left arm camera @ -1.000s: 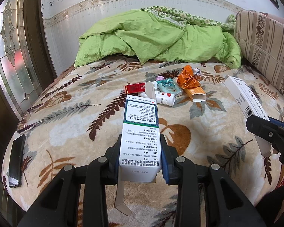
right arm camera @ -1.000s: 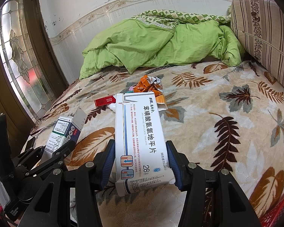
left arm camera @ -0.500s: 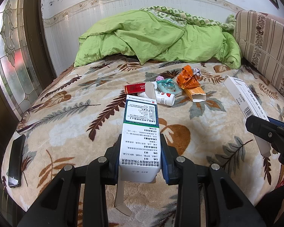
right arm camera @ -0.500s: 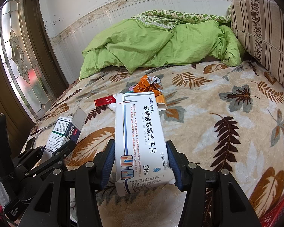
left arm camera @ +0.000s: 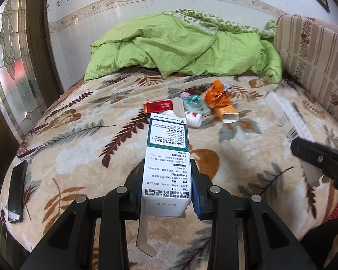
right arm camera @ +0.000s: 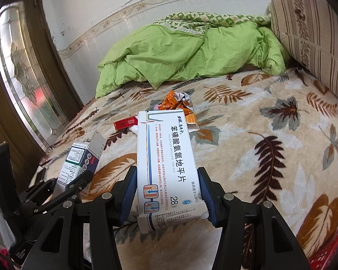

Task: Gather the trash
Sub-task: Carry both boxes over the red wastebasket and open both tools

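My left gripper (left arm camera: 166, 180) is shut on a white and green medicine box (left arm camera: 166, 155) with its end flap hanging open, held above the near end of the bed. My right gripper (right arm camera: 167, 186) is shut on a wide white tablet box (right arm camera: 166, 157) with blue stripes. Each box also shows in the other view: the tablet box (left arm camera: 286, 117) at the right, the green box (right arm camera: 78, 162) at the lower left. More trash lies mid-bed: a red cigarette pack (left arm camera: 158, 106), a small white bottle (left arm camera: 192, 119), a teal wrapper (left arm camera: 192, 103), an orange wrapper and carton (left arm camera: 220, 103).
The bed has a leaf-patterned blanket (left arm camera: 78, 139), a crumpled green duvet (left arm camera: 180, 51) at its head and a striped cushion (left arm camera: 315, 56) on the right. A dark phone (left arm camera: 17, 193) lies at the bed's left edge beside a glass-paned door (left arm camera: 9, 67). Something red (right arm camera: 331, 247) shows lower right.
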Demonstrator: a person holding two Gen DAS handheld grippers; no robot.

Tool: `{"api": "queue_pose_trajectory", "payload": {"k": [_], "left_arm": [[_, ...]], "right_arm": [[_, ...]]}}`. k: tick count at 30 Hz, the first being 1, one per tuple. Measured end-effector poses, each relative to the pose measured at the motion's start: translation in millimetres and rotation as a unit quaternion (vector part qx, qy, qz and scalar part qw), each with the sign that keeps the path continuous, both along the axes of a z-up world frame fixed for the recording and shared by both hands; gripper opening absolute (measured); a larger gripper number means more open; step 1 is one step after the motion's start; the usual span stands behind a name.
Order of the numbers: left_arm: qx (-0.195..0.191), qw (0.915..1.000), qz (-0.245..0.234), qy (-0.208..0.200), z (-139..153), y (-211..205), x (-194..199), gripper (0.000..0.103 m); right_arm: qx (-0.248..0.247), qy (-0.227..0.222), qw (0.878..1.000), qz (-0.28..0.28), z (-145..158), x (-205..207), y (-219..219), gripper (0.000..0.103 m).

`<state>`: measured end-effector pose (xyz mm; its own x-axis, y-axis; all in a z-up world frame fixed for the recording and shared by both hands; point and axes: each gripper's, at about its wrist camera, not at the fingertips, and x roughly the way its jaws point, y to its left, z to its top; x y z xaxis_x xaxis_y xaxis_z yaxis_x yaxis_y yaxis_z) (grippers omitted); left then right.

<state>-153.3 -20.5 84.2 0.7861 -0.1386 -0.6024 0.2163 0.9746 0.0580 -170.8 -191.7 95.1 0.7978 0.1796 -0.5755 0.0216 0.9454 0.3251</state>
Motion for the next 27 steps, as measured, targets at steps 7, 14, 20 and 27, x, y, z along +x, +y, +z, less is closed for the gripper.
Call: {"api": "queue_pose_trajectory", "payload": {"k": [7,14,20,27], "left_arm": [[-0.024,0.9978,-0.062,-0.004,20,-24,-24,0.032],[-0.052,0.9851,-0.163,0.019,38,-70,-55,0.032],[-0.051,0.9656,-0.254,0.028,49,-126,-90,0.032],[-0.053,0.9276,-0.362,0.074,52,-200,-127,0.032]], "right_arm": [[0.054,0.01,0.998,-0.022,10,-33,-32,0.056],[0.077,0.011,0.994,-0.077,23,-94,-89,0.056],[0.089,0.022,0.982,-0.166,20,-168,-149,0.056],[0.104,0.042,0.96,-0.258,10,-245,-198,0.056]]}}
